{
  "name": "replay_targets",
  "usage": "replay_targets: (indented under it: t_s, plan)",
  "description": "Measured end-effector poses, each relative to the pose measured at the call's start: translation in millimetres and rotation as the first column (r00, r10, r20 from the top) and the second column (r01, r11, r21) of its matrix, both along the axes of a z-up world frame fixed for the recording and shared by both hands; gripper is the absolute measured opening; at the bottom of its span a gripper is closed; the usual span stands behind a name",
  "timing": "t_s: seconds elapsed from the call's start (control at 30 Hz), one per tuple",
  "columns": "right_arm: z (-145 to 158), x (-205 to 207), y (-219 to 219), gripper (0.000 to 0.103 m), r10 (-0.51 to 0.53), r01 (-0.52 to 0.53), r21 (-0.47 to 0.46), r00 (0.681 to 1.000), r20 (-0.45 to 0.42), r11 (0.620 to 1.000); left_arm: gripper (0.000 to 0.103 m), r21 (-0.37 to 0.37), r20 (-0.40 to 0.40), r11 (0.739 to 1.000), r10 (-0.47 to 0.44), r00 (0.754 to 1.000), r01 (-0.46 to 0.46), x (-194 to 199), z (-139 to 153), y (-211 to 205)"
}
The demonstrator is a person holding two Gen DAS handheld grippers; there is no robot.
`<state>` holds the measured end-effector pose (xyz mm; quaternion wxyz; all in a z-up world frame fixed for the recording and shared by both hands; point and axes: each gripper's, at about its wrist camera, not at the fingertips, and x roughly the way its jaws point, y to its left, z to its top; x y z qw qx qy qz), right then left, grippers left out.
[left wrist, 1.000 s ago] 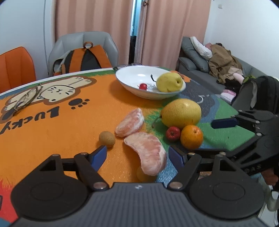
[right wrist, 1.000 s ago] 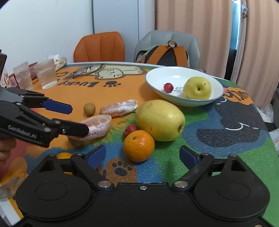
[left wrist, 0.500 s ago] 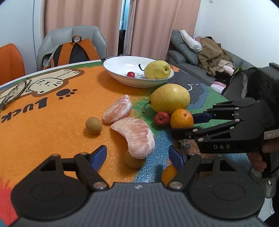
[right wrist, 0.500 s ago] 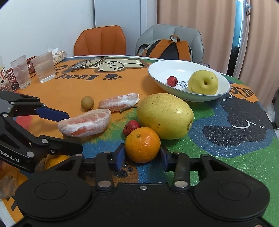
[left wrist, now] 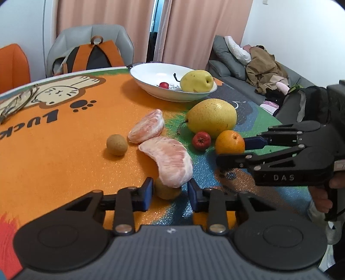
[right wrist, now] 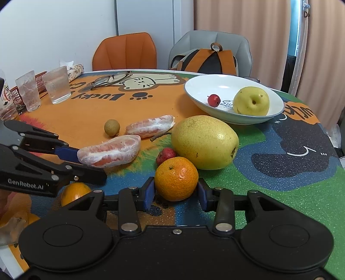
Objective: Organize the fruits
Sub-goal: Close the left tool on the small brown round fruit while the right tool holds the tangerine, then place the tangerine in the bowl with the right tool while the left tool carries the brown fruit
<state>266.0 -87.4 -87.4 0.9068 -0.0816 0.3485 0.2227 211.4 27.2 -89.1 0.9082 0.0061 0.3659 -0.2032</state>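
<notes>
Orange cartoon-cat mat (right wrist: 90,120) | white bowl (right wrist: 200,90) | peach curtains (left wrist: 103,19)

On the table: two peeled pomelo segments (right wrist: 108,152) (right wrist: 151,128), two yellow pears (right wrist: 206,142) (right wrist: 251,101), two small red fruits (right wrist: 166,155) (right wrist: 214,100), one small brown round fruit (right wrist: 112,127), two tangerines (right wrist: 176,178) (right wrist: 74,192), one white bowl (right wrist: 215,86). Two drinking glasses (right wrist: 57,85) (right wrist: 29,91), one pair of spectacles (right wrist: 112,78). Two chairs (right wrist: 126,51) (right wrist: 243,50), one backpack (right wrist: 212,59).

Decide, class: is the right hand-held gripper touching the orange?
Touching. The right wrist view shows both blue pads of the right hand-held gripper pressed against the sides of the orange, no gap visible.
</notes>
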Motion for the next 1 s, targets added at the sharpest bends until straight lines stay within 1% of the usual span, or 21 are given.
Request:
replay_targets:
  t_s: [0.07, 0.17, 0.5, 0.83, 1.0]
  plan:
    - [0.2, 0.2, -1.1, 0.039, -0.005, 0.005, 0.004, 1.0, -0.001, 1.0, 0.027, 0.027, 0.012, 1.0, 0.002, 1.0, -0.003, -1.5, -0.2, -3.4]
    - [0.2, 0.6, -2.8, 0.039, -0.011, 0.011, 0.007, 1.0, -0.004, 1.0, 0.025, 0.023, 0.007, 1.0, 0.005, 1.0, -0.006, -2.1, 0.2, -3.0]
    - [2.7, -4.1, -0.5, 0.039, 0.004, -0.004, -0.002, 1.0, 0.0, 1.0, 0.025, 0.028, 0.005, 1.0, 0.013, 1.0, -0.013, -11.8, 4.6, -1.1]
    - [10.4, -9.5, -2.5, 0.039, 0.001, -0.001, -0.005, 1.0, 0.022, 1.0, 0.025, 0.017, 0.071, 1.0, 0.011, 0.997, -0.012, -28.9, 29.3, -0.3]
    - [15.8, -12.0, -5.8, 0.039, -0.009, 0.009, -0.001, 0.999, 0.032, 1.0, 0.025, 0.017, 0.091, 1.0, 0.014, 0.996, -0.016, -29.1, 35.0, -1.9]
